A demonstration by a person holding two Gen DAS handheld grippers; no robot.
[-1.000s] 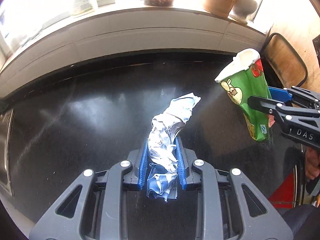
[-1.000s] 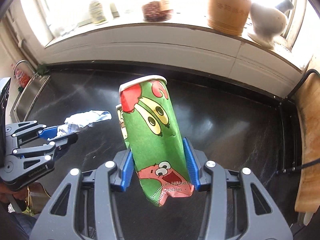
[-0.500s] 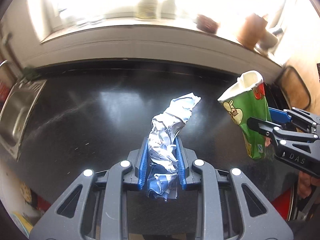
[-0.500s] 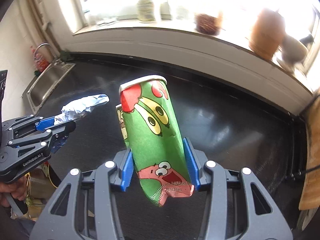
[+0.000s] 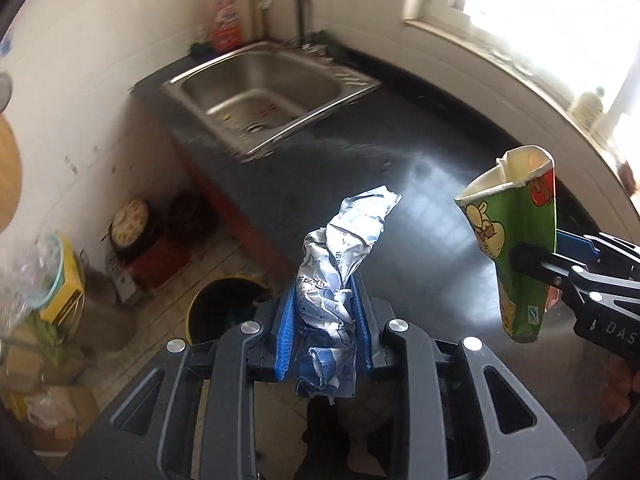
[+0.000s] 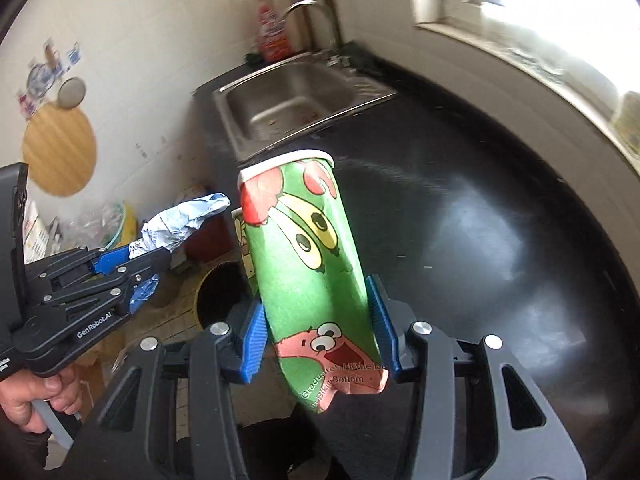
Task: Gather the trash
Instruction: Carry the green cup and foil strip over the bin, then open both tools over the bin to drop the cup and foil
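Observation:
My left gripper [image 5: 325, 292] is shut on a crumpled blue-and-white wrapper [image 5: 344, 248], which sticks up past the blue pads. The same wrapper [image 6: 180, 222] shows at the left of the right wrist view, in the left gripper [image 6: 148, 258]. My right gripper [image 6: 318, 312] is shut on a squashed green paper cup [image 6: 308, 264] with cartoon faces, rim up. That cup [image 5: 516, 240] appears at the right of the left wrist view. Both hang over the black counter's left end. On the floor below stands a round bin [image 5: 224, 308] with a yellow rim and a dark inside, also visible as the bin [image 6: 218, 296].
A steel sink [image 5: 260, 92] with a tap is set in the black counter [image 5: 420, 184] by the white wall. On the floor left of the counter lie a red box [image 5: 160, 256], bags and cartons [image 5: 44, 280]. A bright window runs along the right.
Both grippers have swung left along the counter and rolled, each keeping its load. The window sill has slid off to the right; the sink, the floor and the bin have come into view.

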